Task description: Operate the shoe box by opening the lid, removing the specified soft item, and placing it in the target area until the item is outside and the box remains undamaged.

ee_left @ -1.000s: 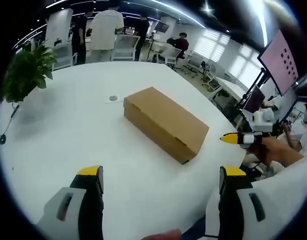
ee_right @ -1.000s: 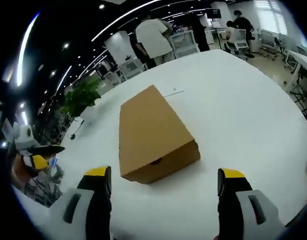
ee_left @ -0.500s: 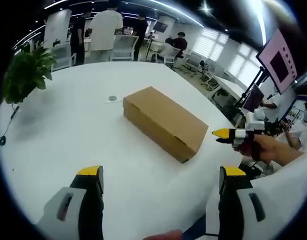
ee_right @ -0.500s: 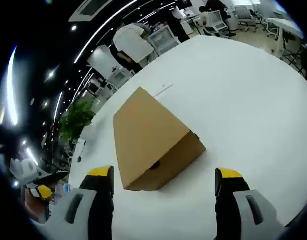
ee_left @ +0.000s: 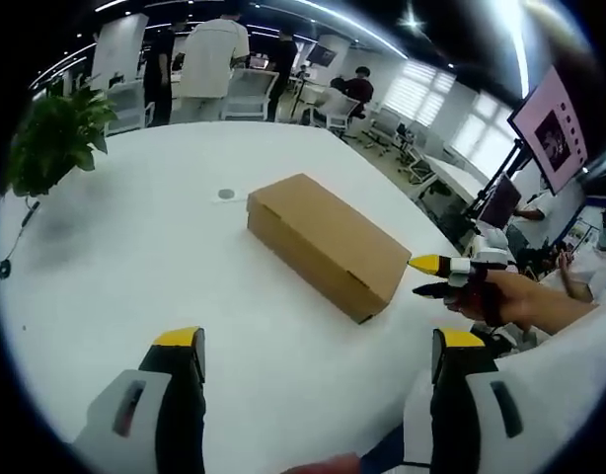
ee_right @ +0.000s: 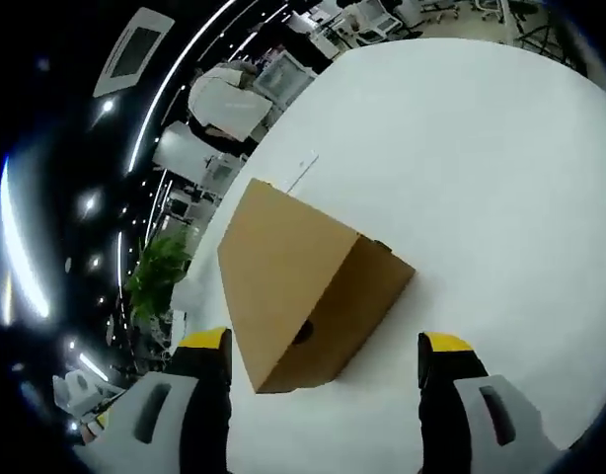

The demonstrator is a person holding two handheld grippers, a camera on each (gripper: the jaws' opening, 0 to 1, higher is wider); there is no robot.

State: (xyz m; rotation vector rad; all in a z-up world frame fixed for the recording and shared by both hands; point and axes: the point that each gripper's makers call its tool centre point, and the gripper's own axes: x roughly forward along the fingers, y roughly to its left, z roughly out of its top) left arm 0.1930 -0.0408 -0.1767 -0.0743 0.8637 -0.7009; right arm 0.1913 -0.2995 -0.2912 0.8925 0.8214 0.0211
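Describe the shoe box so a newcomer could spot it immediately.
Start at the big white round table. Near its middle lies the shoe box, a long, plain brown cardboard box with its lid shut. Nothing else on the table is brown; nearby are just a potted plant and a small disc.

The plain brown cardboard shoe box lies closed, lid down, on the white table.

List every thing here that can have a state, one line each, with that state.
Brown cardboard shoe box: lid shut, lying flat on the table, untouched.
Left gripper: open, fingers wide apart, holding nothing, short of the box.
Right gripper: open, empty, its fingers on either side of the box's near end, not touching it.
Round white table: bears the box.
Green potted plant: upright at the table's far edge.
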